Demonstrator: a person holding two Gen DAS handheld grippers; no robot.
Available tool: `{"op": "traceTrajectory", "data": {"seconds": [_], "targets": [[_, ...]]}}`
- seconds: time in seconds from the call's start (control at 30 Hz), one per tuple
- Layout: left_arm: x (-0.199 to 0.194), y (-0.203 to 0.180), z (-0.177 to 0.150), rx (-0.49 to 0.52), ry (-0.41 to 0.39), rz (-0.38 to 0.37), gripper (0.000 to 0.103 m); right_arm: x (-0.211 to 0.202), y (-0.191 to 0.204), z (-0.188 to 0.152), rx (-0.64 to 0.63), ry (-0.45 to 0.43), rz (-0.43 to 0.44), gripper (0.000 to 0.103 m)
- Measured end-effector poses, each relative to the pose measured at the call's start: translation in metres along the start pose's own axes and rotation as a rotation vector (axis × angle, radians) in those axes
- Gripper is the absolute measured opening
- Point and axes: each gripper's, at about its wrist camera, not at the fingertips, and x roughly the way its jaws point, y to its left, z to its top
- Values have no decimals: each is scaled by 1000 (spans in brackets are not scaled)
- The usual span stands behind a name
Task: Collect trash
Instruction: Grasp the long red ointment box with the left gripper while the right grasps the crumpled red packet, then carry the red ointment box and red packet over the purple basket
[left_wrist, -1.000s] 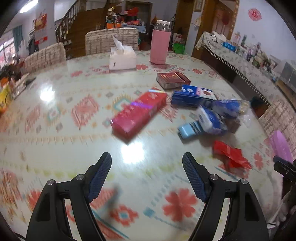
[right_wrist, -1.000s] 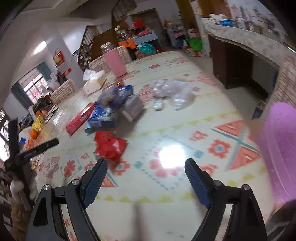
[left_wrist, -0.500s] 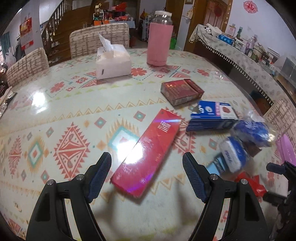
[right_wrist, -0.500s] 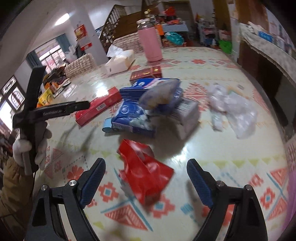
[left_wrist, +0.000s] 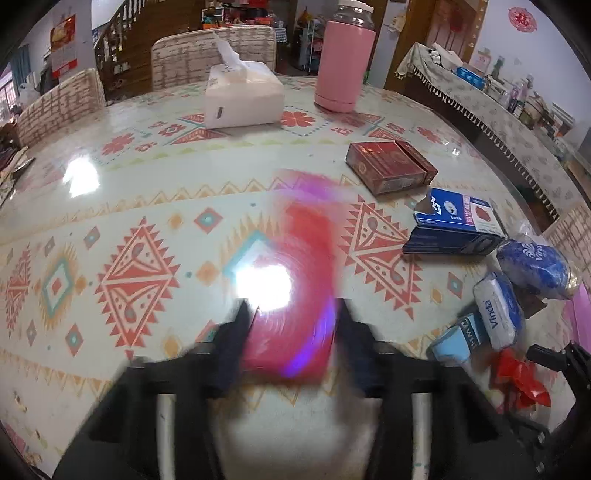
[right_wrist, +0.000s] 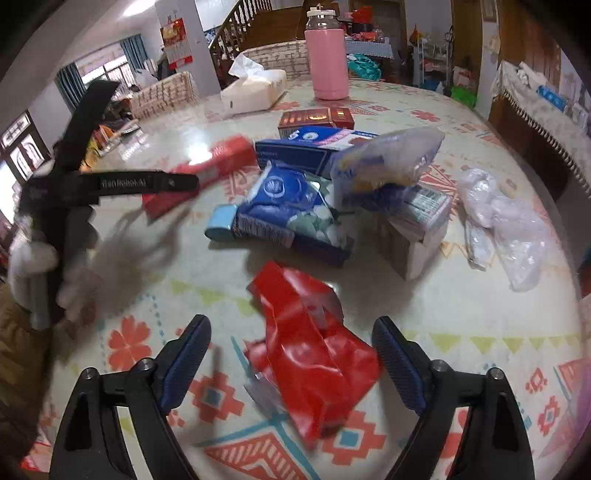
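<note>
My left gripper (left_wrist: 291, 332) straddles the near end of a long red carton (left_wrist: 295, 288), blurred by motion; its fingers sit close to the carton's two sides, and whether they grip it I cannot tell. The same carton (right_wrist: 207, 170) shows in the right wrist view behind the left gripper (right_wrist: 184, 181). My right gripper (right_wrist: 291, 354) is open around a crumpled red wrapper (right_wrist: 306, 354) lying on the table. More trash lies beyond: blue tissue packs (right_wrist: 291, 210), a blue box (right_wrist: 314, 147), a dark red box (left_wrist: 391, 166) and clear plastic bags (right_wrist: 506, 229).
A pink flask (left_wrist: 343, 62) and a white tissue box (left_wrist: 242, 96) stand at the far side of the patterned table (left_wrist: 136, 273). Chairs (left_wrist: 210, 59) stand behind it. A pink object (left_wrist: 581, 314) sits at the right table edge.
My left gripper has moved forward onto the red carton and narrowed around it. My right gripper has moved forward so the red wrapper lies between its open fingers.
</note>
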Motion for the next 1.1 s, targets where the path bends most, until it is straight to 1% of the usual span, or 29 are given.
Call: {"op": "traceTrajectory", "data": {"seconds": [0.03,0.07,0.13,0.2,0.33,0.53,0.77,0.93,1.1], "targets": [[-2,2,-1,-16,-4,-10,39,-2,1,-2,-10,-7,-26,69],[-4,3,-2,-19,-6,-13,39,-5,1,-4,-8,-15,-18,64],[-7,2,-3,-16,-23,-3,39,-11,-3,-8,25,-30,17,60],[-11,0,-4,-15,-39,-2,39,-22,-6,-13,47,-51,40,35],[-18,-8,-7,12,-66,13,39,-39,-11,-23,81,-77,40,32],[-29,-27,-12,49,-78,31,39,-64,-25,-39,135,-109,24,30],[-80,-60,-36,132,-158,60,39,-106,-45,-57,191,-189,14,30],[-113,-79,-56,138,-193,12,39,-126,-55,-75,224,-225,23,30],[-128,-105,-74,153,-182,-46,39,-144,-69,-93,265,-253,23,30]]}}
